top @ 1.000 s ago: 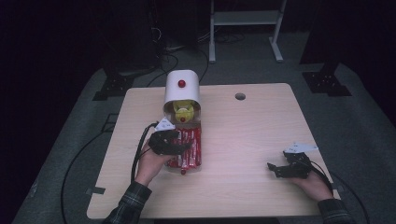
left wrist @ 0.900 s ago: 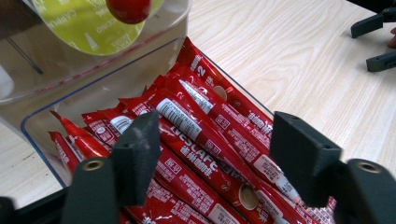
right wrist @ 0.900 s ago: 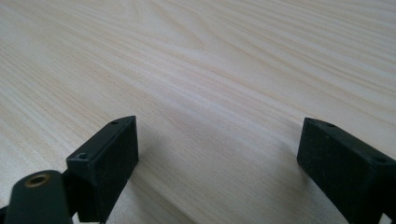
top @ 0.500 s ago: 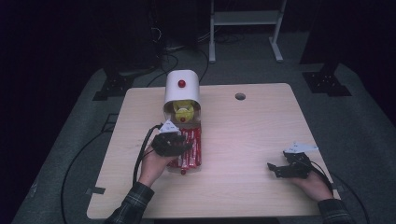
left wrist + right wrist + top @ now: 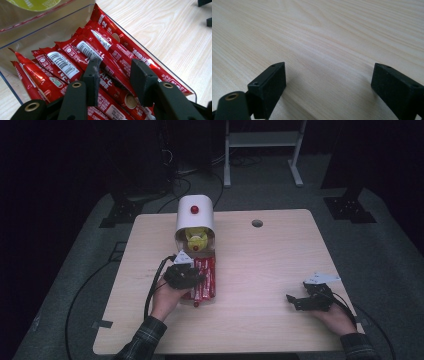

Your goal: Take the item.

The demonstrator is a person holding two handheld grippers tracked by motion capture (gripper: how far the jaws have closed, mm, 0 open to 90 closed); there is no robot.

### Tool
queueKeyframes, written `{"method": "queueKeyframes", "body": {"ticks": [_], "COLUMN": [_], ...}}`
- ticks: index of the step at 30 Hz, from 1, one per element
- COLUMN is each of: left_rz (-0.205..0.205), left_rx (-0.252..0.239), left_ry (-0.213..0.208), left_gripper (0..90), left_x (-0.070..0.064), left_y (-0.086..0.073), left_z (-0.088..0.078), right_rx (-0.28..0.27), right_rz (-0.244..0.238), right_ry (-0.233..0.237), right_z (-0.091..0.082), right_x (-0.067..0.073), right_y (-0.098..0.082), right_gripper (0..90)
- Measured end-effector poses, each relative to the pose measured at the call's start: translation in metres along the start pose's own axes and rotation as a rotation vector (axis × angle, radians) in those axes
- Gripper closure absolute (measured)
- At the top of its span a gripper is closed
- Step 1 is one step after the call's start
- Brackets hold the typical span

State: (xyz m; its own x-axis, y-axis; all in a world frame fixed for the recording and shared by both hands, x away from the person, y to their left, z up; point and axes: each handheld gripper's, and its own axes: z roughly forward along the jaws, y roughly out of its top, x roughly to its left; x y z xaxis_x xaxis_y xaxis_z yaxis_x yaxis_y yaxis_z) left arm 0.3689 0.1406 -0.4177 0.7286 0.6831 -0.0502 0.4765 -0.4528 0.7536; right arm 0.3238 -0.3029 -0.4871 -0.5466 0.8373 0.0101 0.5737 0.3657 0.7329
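A clear tray (image 5: 50, 27) holds several red stick sachets (image 5: 75, 62); in the high view the sachets (image 5: 207, 275) lie in front of a white domed dispenser (image 5: 195, 215). A yellow object (image 5: 196, 239) sits in the dispenser's mouth. My left gripper (image 5: 116, 63) is open just above the sachets, its jaws straddling one sachet without pinching it. From above, the left gripper (image 5: 191, 279) is at the tray's left side. My right gripper (image 5: 329, 68) rests wide open on bare wood at the table's front right (image 5: 295, 301), with nothing between its jaws.
The light wooden table (image 5: 270, 260) has a small round cable hole (image 5: 257, 223) at the back. A black cable (image 5: 155, 280) trails from the left gripper. Dark floor and stand legs (image 5: 260, 150) lie beyond the table.
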Motion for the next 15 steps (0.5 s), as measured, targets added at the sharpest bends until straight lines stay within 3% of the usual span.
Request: {"method": "queueKeyframes", "body": {"ticks": [8,15], "left_rz": [-0.007,-0.026], "left_rx": [0.018,0.019], "left_ry": [0.02,0.007], "left_gripper": [61.0,75.3], "left_x": [-0.0027,-0.0004], "left_y": [0.0,0.0001], "left_z": [0.0011,-0.0026], "right_rx": [0.0,0.0], "right_rz": [-0.001,0.0], "right_ry": [0.0,0.0], "right_z": [0.0,0.0], "right_x": [0.0,0.0], "right_y": [0.0,0.0], "right_gripper": [11.5,11.5]}}
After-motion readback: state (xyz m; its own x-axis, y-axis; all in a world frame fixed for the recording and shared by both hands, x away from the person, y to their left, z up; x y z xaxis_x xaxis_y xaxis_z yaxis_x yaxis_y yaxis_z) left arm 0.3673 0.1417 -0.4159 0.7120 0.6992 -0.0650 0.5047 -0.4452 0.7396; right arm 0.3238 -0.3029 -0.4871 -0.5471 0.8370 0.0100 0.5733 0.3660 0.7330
